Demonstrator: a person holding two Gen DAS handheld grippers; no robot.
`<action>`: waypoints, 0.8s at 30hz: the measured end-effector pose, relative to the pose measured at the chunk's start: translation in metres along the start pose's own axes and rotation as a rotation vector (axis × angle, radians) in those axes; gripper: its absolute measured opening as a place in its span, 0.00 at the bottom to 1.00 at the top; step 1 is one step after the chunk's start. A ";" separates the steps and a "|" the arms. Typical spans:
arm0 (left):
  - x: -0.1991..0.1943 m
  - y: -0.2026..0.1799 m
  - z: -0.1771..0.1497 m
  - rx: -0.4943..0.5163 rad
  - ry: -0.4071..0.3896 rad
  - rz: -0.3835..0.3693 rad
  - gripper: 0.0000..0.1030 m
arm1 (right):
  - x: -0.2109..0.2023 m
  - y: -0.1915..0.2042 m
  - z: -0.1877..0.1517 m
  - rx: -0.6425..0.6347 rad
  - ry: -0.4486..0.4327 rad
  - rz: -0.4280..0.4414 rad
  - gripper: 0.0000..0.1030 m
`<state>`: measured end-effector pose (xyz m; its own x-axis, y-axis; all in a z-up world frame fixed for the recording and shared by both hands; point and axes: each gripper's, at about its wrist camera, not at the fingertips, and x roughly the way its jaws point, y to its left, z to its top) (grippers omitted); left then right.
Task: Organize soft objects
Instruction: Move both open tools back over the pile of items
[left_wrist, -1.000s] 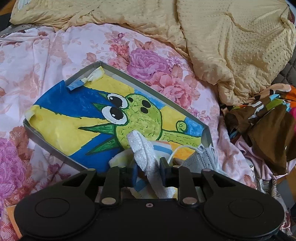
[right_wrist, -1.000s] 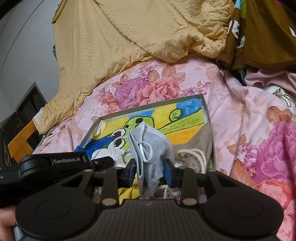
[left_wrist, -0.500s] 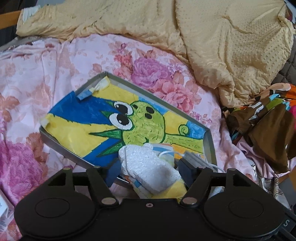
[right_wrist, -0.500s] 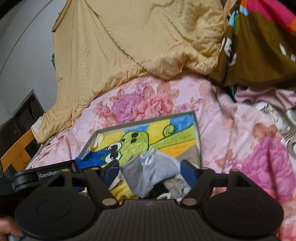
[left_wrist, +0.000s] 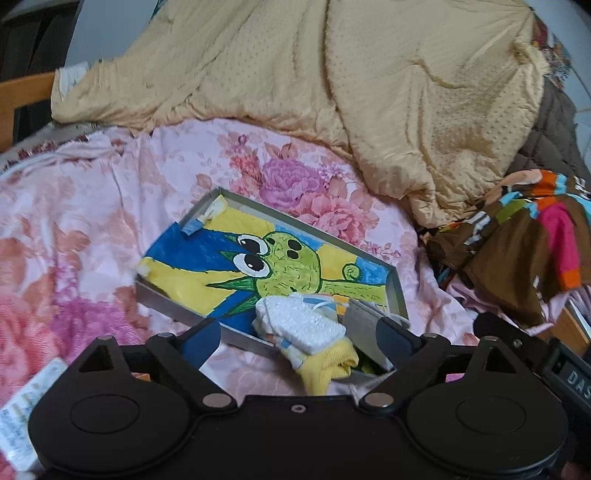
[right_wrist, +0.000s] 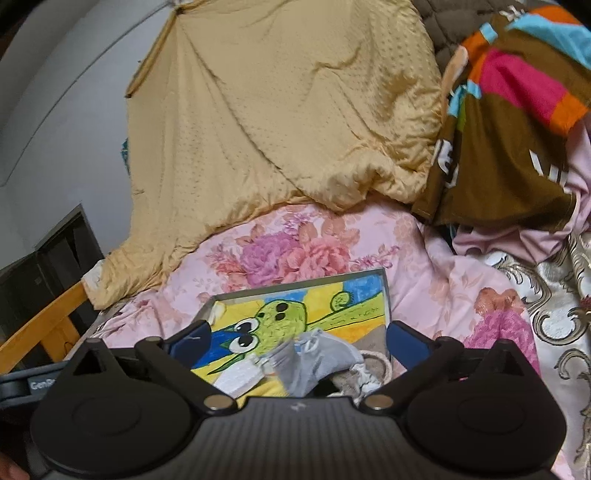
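A: Where do things stand with the left tongs (left_wrist: 299, 336)?

B: Spread wide; their jaws have just been opening. The white sock (left_wrist: 301, 325) lies loose between them, in the near corner of the tray (left_wrist: 177, 301) on the bed (left_wrist: 92, 229).

A: And the right tongs (right_wrist: 297, 341)?

B: Also wide, just opened, gripping nothing. The grey mask (right_wrist: 314, 360) sits in the tray, straight ahead between the jaws and below them.

A: Which hand is better placed for whatever comes next?

B: I'd judge neither has the edge. Both items lie just beyond the jaw tips, the sock's long axis slanting across the left opening.
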<state>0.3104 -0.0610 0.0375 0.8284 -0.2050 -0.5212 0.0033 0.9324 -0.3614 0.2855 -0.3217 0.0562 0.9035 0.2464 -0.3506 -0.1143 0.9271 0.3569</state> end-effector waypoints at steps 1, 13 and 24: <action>-0.010 0.001 -0.003 0.007 -0.005 -0.003 0.91 | -0.005 0.004 -0.001 -0.014 -0.003 0.000 1.00; -0.102 0.031 -0.046 -0.006 -0.070 -0.024 0.99 | -0.076 0.059 -0.037 -0.154 -0.092 0.007 1.00; -0.179 0.062 -0.098 0.099 -0.154 0.064 0.99 | -0.135 0.101 -0.090 -0.324 -0.148 0.091 1.00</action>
<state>0.1071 0.0044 0.0324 0.9045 -0.1031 -0.4138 -0.0036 0.9684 -0.2493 0.1151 -0.2363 0.0616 0.9309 0.3106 -0.1922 -0.3008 0.9504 0.0794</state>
